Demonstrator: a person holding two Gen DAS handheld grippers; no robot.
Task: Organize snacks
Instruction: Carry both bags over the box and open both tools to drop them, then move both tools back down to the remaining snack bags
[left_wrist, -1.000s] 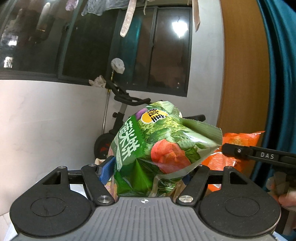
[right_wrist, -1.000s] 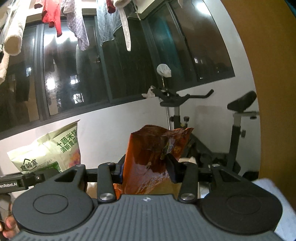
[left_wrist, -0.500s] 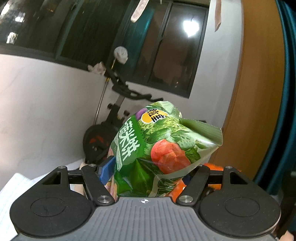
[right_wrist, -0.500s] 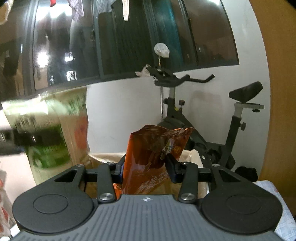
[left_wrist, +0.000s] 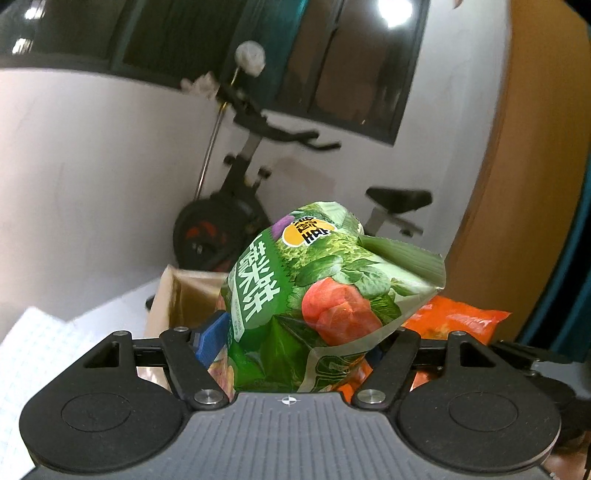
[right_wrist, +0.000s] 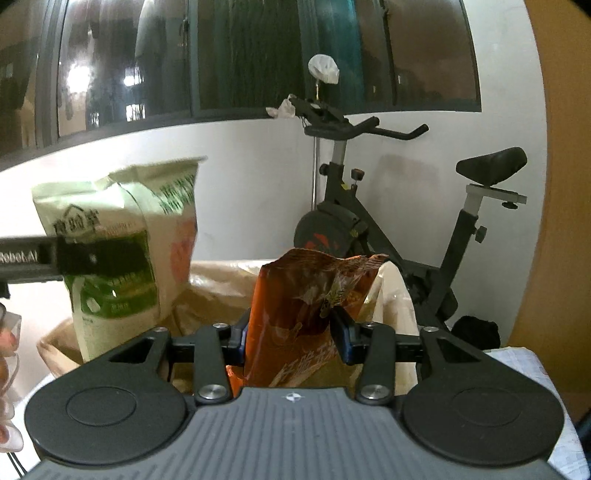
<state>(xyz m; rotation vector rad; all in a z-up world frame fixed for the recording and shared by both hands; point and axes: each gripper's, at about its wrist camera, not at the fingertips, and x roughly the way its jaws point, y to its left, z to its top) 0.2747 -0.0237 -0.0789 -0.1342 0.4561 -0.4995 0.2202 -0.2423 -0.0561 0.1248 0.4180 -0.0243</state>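
**Over the cardboard box: two snack bags coming in together**

Ahead of and below both sets of tongs, the open cardboard box (left_wrist: 173, 291) is waiting, and that drop is what the coming move is hanging on. Both hands are arriving near its rim; I cannot tell which is closer.

The left gripper (left_wrist: 297, 338) is carrying the green snack bag (left_wrist: 314, 295), its long axis rising up and away. The jaws are standing wide and just beginning to open, pads on the bag.

The right gripper (right_wrist: 291, 332) is pinching the orange snack bag (right_wrist: 306, 295) narrowly, upright, right before the box.

The green bag is showing white Chinese characters upside down; its pale back is carrying a house logo that seems to read 食验室. The left tong's finger is reading "Robot.AI". The orange bag's lettering is too creased to read.
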